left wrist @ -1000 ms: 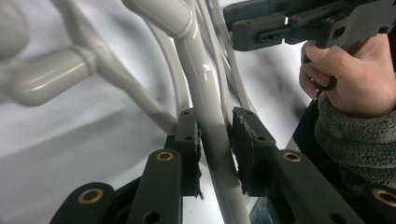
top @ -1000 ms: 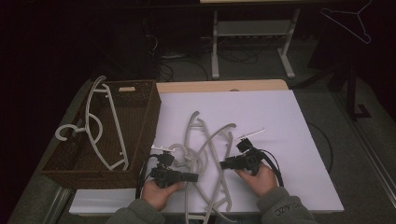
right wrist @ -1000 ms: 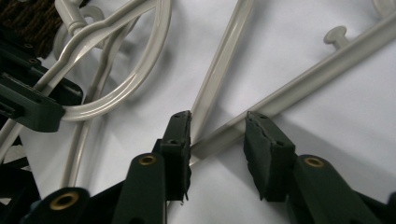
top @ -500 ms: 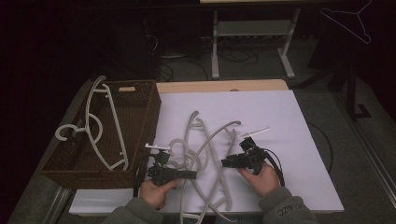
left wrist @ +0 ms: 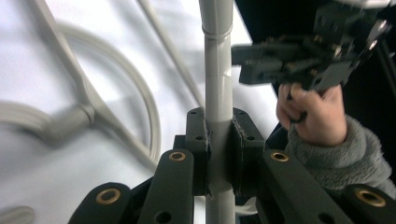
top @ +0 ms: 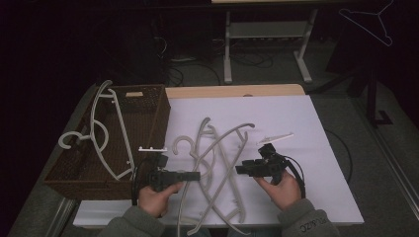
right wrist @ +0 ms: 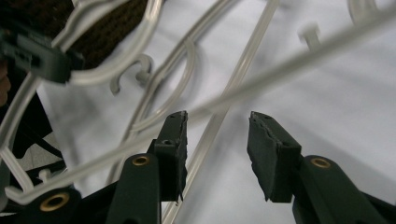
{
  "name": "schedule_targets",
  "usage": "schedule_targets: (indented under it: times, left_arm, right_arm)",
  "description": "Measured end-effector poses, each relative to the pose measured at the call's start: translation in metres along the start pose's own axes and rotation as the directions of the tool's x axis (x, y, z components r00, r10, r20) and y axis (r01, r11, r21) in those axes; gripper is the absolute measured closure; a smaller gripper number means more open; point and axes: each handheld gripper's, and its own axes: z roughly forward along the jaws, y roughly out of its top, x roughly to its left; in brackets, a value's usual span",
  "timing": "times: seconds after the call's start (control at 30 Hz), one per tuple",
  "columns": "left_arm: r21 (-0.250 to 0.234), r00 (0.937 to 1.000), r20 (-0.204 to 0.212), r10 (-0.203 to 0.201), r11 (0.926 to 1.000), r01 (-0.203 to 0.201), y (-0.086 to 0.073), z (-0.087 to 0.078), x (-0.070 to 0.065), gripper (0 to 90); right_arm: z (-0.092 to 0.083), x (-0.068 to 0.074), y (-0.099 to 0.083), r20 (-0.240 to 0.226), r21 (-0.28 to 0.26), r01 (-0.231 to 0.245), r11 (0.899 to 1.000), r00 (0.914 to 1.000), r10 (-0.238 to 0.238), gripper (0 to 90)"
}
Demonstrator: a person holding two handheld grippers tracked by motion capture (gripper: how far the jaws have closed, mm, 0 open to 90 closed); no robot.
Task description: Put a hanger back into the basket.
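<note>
My left gripper (top: 193, 175) is clamped on a rod of a pale plastic hanger (left wrist: 218, 84); in the left gripper view the rod runs straight up between my two pads (left wrist: 198, 140), which press it from both sides, and those jaws have just finished closing on it. Just beyond my left fingertips, in the high view, that hanger lies tangled with the other pale hangers (top: 217, 148) in a loose pile on the white sheet (top: 296, 118), between my two grippers. My right gripper (top: 240, 169) points toward the pile from the other side with its jaws apart; they have just been opening. In the right gripper view a thin hanger bar (right wrist: 289, 65) crosses just above the tips, touching or nearly touching the left pad (right wrist: 173, 135), while the right pad (right wrist: 266, 144) stands clear of it, so nothing is gripped there. My right hand (top: 281, 190) wraps the gripper's body near the sheet's front edge. Beyond my right fingertips a small white clip-like piece (top: 274, 138) lies alone on the sheet. To the far side of my left fingers stands a dark wicker basket (top: 148, 106) with another pale hanger (top: 106, 133) propped in it, its hook over the near-left rim. Farther off, past the sheet, a desk frame (top: 267, 44) stands on the dark floor.
</note>
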Motion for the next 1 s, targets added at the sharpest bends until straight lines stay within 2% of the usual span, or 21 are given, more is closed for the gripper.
schedule_targets:
  times: [0.13,0.27,0.4,0.57,0.7,0.83,0.9,1.0]
  left_arm:
    - [-0.058,0.9999,-0.002,0.014,0.9982,-0.014,0.012,-0.018,-0.01,79.7]
    - [-0.119,0.9997,-0.008,0.024,0.9926,-0.024,0.024,-0.04,-0.016,79.7]
    - [-0.183,0.9996,-0.016,0.022,0.9829,-0.024,0.036,-0.066,-0.018,79.7]
    - [-0.253,0.9991,-0.039,0.015,0.967,-0.025,0.05,-0.097,-0.018,79.7]
    - [-0.317,0.9984,-0.057,-0.004,0.9482,-0.015,0.06,-0.122,-0.014,79.6]
    - [-0.382,0.9958,-0.083,-0.038,0.924,0.004,0.066,-0.148,-0.004,79.7]
    - [-0.403,0.9944,-0.092,-0.053,0.915,0.012,0.068,-0.158,0.001,79.6]
    - [-0.44,0.9912,-0.103,-0.084,0.8977,0.03,0.069,-0.172,0.01,79.6]
  right_arm:
    - [-0.014,0.003,0.002,-0.001,-0.037,-0.001,0.999,1.0,0.001,55.3]
    - [-0.026,0.002,0.002,0.007,-0.075,0.0,0.997,1.0,0.001,53.2]
    - [-0.034,-0.004,0.001,0.019,-0.087,0.0,0.996,0.9998,0.002,51.2]
    - [-0.036,-0.009,-0.001,0.033,-0.089,-0.006,0.996,0.9994,0.009,49.4]
    - [-0.034,-0.01,-0.001,0.039,-0.082,-0.005,0.997,0.9992,0.009,49.2]
    - [-0.034,-0.011,-0.002,0.043,-0.077,-0.014,0.997,0.9989,0.017,48.8]
    - [-0.035,-0.012,-0.002,0.042,-0.076,-0.009,0.997,0.999,0.012,48.5]
    - [-0.034,-0.013,-0.002,0.048,-0.077,-0.009,0.997,0.9988,0.013,48.2]
